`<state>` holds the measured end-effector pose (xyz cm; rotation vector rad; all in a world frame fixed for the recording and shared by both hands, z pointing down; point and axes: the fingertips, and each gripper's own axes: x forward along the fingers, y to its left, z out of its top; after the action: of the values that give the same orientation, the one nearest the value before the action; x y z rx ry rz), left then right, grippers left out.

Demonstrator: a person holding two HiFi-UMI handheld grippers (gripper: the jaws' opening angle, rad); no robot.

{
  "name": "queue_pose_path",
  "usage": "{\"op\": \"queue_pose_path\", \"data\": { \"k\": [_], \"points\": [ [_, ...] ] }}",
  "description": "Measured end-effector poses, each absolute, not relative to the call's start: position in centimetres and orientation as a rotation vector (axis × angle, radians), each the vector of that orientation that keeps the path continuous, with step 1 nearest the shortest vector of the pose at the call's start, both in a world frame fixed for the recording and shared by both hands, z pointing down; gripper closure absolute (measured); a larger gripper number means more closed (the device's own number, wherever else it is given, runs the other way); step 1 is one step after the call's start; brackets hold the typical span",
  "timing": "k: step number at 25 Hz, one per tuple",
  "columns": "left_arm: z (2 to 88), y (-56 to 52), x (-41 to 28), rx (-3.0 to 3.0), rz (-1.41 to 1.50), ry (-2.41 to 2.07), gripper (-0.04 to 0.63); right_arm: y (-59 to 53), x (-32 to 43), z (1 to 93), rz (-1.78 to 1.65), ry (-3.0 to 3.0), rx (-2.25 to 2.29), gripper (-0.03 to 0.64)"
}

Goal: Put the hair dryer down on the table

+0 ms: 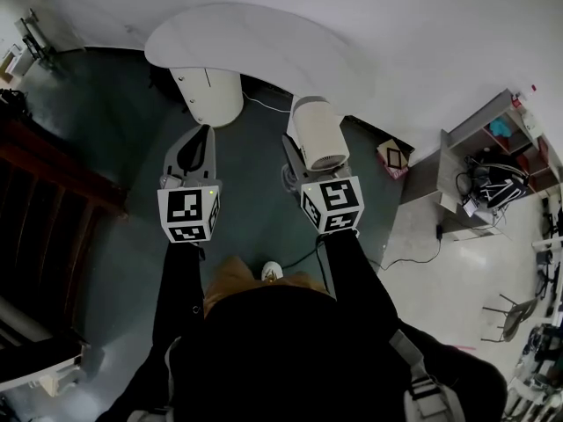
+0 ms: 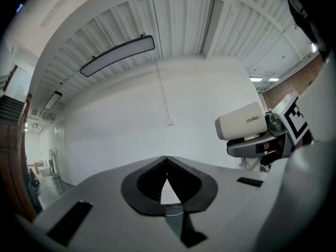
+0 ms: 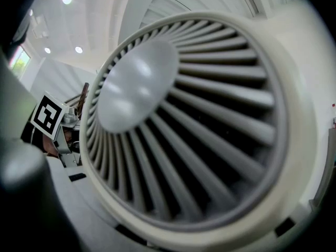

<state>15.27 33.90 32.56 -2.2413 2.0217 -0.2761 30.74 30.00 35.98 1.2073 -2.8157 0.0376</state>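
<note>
The right claw [image 1: 302,161] grasps the hair dryer [image 1: 317,132] at mid-frame, just below the white tabletop [image 1: 264,38] in the upper part. It should bring the dryer over the bare top, lower it level until it rests, then release. The left claw [image 1: 203,139] is clenched, empty

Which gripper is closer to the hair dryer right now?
Right. The right gripper holds the hair dryer in its jaws; the left gripper, jaws shut and empty, is apart, at its left.
</note>
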Motion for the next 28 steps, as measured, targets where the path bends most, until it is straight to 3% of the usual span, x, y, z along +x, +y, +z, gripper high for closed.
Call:
{"op": "queue_pose_path", "data": {
  "k": [14,28],
  "points": [
    [32.9,29.7,13.2,-2.254,-0.26,2.024,0.578,26.2,28.5,36.0,0.047,-2.826,1.19,0.429],
    [31.7,17.3,5.8,-2.294,-0.261,1.957,0.578,15.4,20.5,34.9,0.035,-2.821,1.216,0.428]
  ]
}}
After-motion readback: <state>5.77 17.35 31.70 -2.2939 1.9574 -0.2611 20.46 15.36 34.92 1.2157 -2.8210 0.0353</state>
